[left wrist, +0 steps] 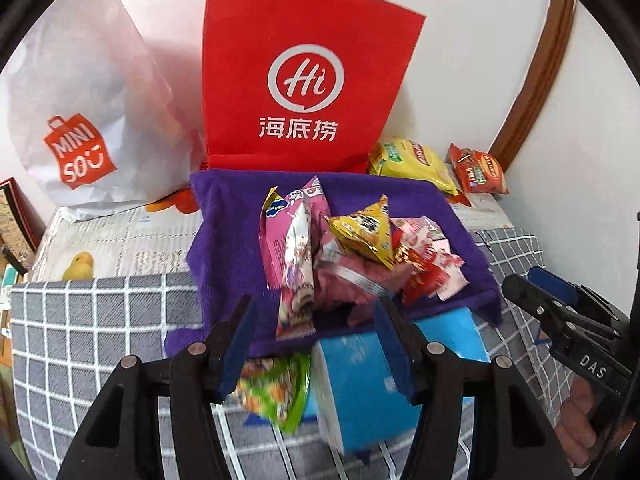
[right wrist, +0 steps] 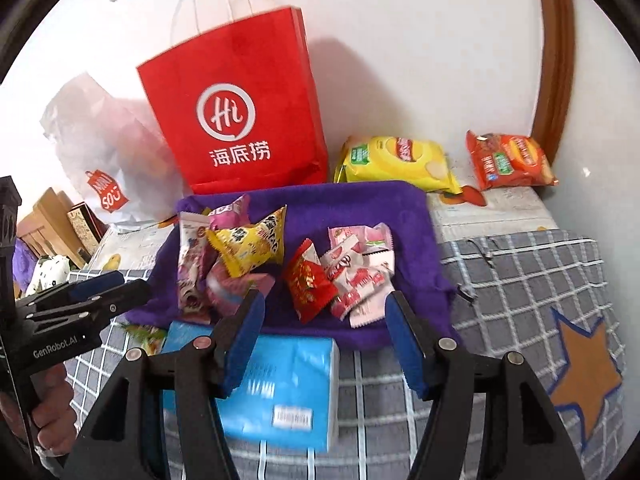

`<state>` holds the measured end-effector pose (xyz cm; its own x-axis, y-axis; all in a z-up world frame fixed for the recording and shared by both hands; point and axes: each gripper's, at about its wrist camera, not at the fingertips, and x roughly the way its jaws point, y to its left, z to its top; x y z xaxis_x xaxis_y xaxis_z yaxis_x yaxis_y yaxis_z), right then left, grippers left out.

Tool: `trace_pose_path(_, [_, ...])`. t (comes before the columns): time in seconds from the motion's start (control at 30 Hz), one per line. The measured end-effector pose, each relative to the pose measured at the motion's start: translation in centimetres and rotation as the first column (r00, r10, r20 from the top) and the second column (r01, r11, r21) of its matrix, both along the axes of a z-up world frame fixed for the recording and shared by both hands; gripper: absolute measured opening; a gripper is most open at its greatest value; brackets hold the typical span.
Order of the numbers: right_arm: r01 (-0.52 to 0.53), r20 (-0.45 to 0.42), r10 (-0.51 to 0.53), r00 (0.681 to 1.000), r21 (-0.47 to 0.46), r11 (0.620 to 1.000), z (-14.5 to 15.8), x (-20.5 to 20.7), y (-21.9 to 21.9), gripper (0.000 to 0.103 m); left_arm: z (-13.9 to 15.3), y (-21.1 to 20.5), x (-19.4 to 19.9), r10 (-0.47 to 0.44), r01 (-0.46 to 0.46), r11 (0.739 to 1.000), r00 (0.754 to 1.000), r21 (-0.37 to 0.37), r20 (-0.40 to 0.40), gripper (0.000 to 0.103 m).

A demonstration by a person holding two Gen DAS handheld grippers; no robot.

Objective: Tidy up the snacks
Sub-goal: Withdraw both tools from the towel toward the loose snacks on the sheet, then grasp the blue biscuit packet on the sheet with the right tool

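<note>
2 paper bags stand at the top of the frame against the wall: a red bag (left wrist: pixel 308 76) and a white bag (left wrist: pixel 92 120). Below them a purple cloth (right wrist: pixel 360 208) holds the snack packets (right wrist: pixel 280 264) in a loose heap at centre frame; sorting looks barely begun. A yellow chip bag (right wrist: pixel 396 162) and an orange chip bag (right wrist: pixel 510 160) lie apart at upper right. A blue tissue pack (right wrist: pixel 280 380) abuts the cloth's lower edge. Left claw (left wrist: pixel 316 348) and right claw (right wrist: pixel 324 344) both stand apart, empty. Open room lies lower right on the checked cover (right wrist: pixel 520 280).
</note>
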<state>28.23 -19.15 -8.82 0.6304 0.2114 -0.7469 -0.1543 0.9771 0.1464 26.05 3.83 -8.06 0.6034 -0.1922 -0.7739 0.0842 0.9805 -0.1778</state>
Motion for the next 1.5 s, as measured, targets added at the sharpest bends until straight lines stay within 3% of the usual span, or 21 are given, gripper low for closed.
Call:
trace_pose_path(0.2, [-0.006,0.019,0.007,1.0,-0.021,1.0,1.2,-4.8,-0.2,0.062,1.7,-0.2,-4.3,0.011,-0.012,1.0,1.0,0.011,0.023,0.058])
trace_pose_path(0.43, [-0.01,0.006,0.011,1.0,-0.049,0.999,0.2,-10.9,-0.1,0.062,1.8,0.8,-9.6,0.047,-0.047,0.999,0.999,0.017,0.022,0.058])
trace_pose_path(0.7, [-0.094,-0.079,0.091,0.993,-0.034,0.995,-3.2,-17.0,1.7,0.062,1.3,2.8,-14.2,0.103,-0.103,0.994,0.995,0.03,0.012,0.058])
trace_pose_path(0.9, [-0.224,-0.129,0.219,0.967,-0.03,0.974,-6.0,-20.8,5.1,0.062,1.1,4.2,-16.8,0.126,-0.127,0.992,0.992,0.02,0.025,0.059])
trace_pose_path(1.13, [-0.305,-0.172,0.292,0.941,-0.056,0.951,-8.2,-23.1,8.2,0.062,0.7,6.0,-18.5,0.14,-0.14,0.99,0.99,-0.005,0.016,0.059])
trace_pose_path(1.33, [-0.329,-0.168,0.301,0.939,-0.171,0.929,-9.7,-23.2,9.4,0.062,0.8,6.6,-18.8,0.141,-0.14,0.99,0.99,-0.03,0.019,0.059])
trace_pose_path(1.5, [-0.318,-0.15,0.296,0.943,-0.154,0.936,-10.0,-21.9,8.9,0.066,0.1,6.4,-18.3,0.134,-0.134,0.991,0.991,-0.016,0.006,0.059])
